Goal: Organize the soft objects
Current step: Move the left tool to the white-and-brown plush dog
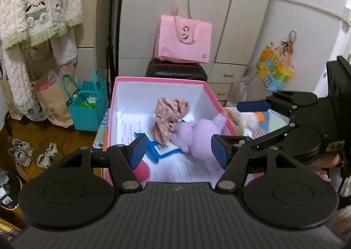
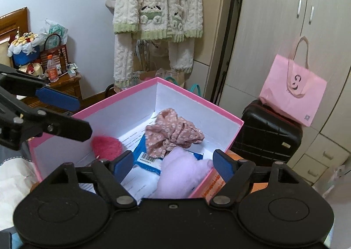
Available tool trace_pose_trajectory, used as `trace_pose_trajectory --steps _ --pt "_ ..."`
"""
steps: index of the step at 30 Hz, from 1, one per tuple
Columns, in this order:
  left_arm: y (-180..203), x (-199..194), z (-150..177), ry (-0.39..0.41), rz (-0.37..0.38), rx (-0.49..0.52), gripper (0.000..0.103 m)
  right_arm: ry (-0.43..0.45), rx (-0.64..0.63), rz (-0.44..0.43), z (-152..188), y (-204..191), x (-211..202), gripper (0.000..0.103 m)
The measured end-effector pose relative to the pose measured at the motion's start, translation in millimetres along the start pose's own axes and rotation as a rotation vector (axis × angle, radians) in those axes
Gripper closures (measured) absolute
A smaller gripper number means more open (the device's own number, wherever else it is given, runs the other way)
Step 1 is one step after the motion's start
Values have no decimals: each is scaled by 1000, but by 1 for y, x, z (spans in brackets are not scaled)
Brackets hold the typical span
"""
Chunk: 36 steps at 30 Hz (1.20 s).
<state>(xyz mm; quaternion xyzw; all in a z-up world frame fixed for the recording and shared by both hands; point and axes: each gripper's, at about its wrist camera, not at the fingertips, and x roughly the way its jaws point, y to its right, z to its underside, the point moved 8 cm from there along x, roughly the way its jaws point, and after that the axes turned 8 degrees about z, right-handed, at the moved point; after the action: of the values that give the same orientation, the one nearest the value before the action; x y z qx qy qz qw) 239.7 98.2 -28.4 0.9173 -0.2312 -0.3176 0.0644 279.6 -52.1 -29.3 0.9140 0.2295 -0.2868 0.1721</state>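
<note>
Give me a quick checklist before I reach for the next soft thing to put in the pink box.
1. Left gripper empty, jaws apart: ok.
2. Right gripper empty, jaws apart: ok.
3. Lilac plush fully inside the pink box: not ok, it leans on the near rim.
4. Floral cloth inside: ok.
5. Red fuzzy item inside: ok.
6. Soft items beyond the box's right wall to collect: cannot tell what they are.
</note>
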Motion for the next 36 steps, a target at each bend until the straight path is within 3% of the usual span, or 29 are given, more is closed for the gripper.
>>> trace_pose_trajectory --steps 12,22,36 --pt "39 -37 16 -39 84 53 36 7 -43 22 11 -14 -61 16" --pt "76 -57 37 -68 87 143 31 30 -39 36 32 -13 -106 13" --pt "151 -57 52 -93 201 245 28 6 19 62 106 21 -168 13"
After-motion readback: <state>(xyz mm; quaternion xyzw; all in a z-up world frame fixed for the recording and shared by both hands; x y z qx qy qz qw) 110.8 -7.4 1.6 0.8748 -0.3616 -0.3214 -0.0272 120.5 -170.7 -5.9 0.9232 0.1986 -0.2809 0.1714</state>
